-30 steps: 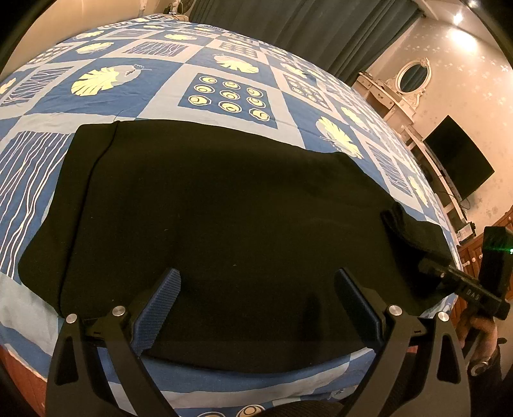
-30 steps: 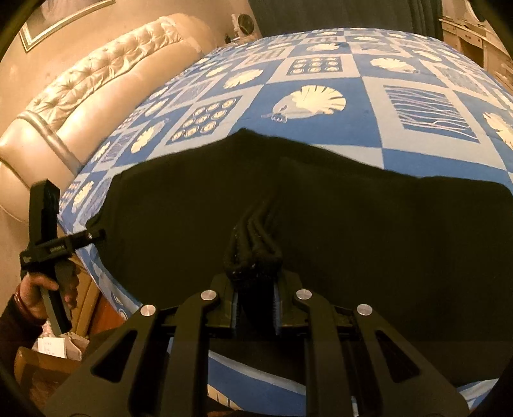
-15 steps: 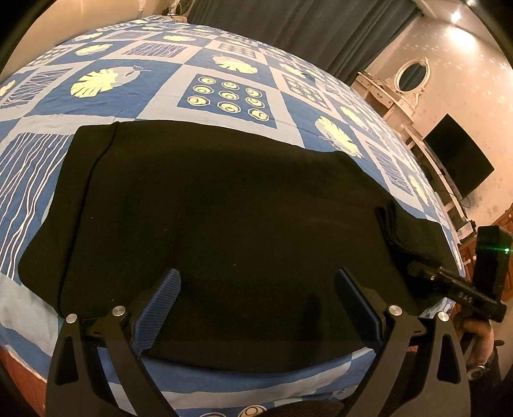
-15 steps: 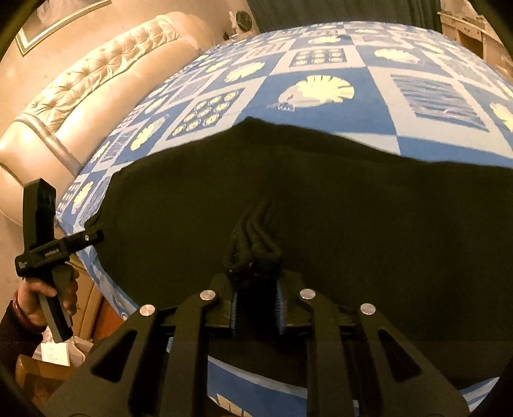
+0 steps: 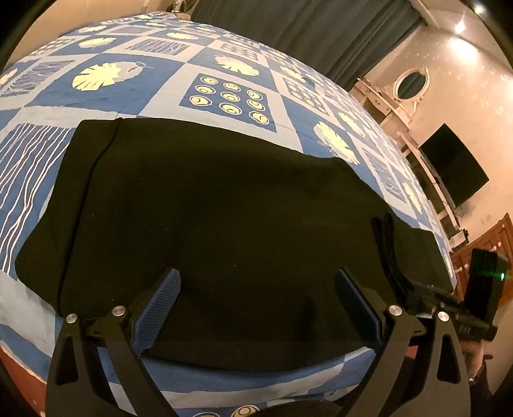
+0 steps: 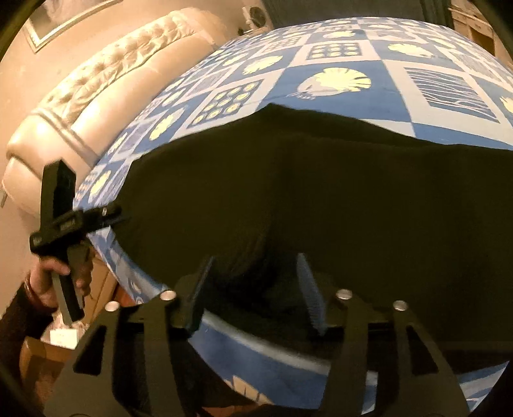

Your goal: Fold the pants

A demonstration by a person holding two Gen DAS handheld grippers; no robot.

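Note:
The black pants (image 5: 224,208) lie spread flat across the near part of the bed, and they also fill the middle of the right wrist view (image 6: 320,199). My left gripper (image 5: 256,288) is open, hovering just above the near edge of the pants, holding nothing. My right gripper (image 6: 256,276) is open over the near edge of the pants, with a small ridge of cloth (image 5: 389,243) lying in front of it. Each gripper shows in the other view: the right one at the right edge (image 5: 413,292), the left one at the left (image 6: 115,216).
The bed carries a blue and white patterned cover (image 5: 224,93) with leaf and shell squares. A tufted cream headboard (image 6: 96,89) stands at the left. A dresser with an oval mirror (image 5: 410,85), a dark television (image 5: 455,163) and dark curtains (image 5: 304,29) stand beyond the bed.
My right gripper has opened and let go of the bunched edge of the pants, which now lies on the bed. The left gripper stays open and has shifted slightly.

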